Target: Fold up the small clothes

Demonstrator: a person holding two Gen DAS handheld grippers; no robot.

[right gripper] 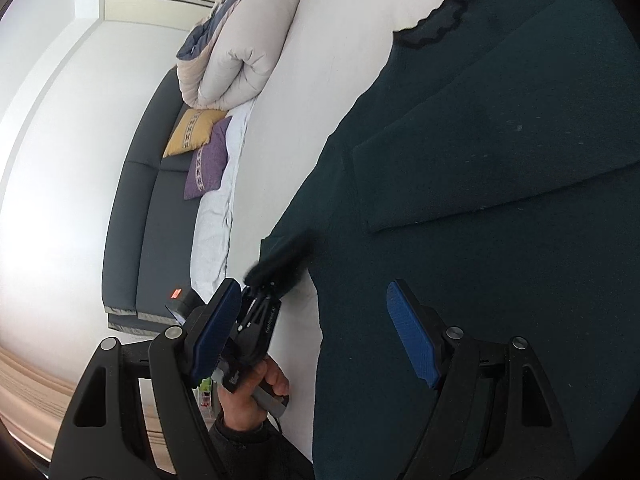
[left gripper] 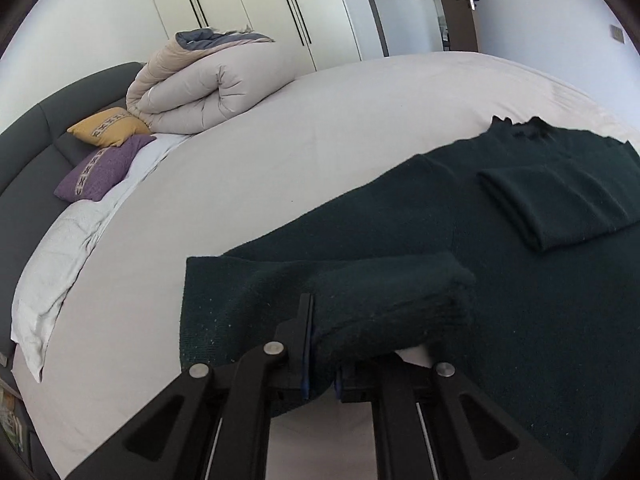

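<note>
A dark green knit sweater [left gripper: 540,288] lies flat on the pale bed sheet [left gripper: 280,152], one sleeve [left gripper: 560,204] folded across its body. My left gripper [left gripper: 320,364] is shut on the cuff of the other sleeve [left gripper: 384,304] and holds it lifted over the sweater's near edge. In the right wrist view the sweater [right gripper: 500,240] fills the right side, and my right gripper [right gripper: 316,332] is open and empty above its hem. The left gripper [right gripper: 260,320] shows there too, gripping the sleeve cuff [right gripper: 280,264].
A rolled beige duvet [left gripper: 208,84] sits at the head of the bed, with a yellow cushion [left gripper: 108,126] and a purple cushion [left gripper: 100,170] against the dark headboard [left gripper: 28,160]. White wardrobes [left gripper: 256,4] and a door [left gripper: 452,4] stand behind.
</note>
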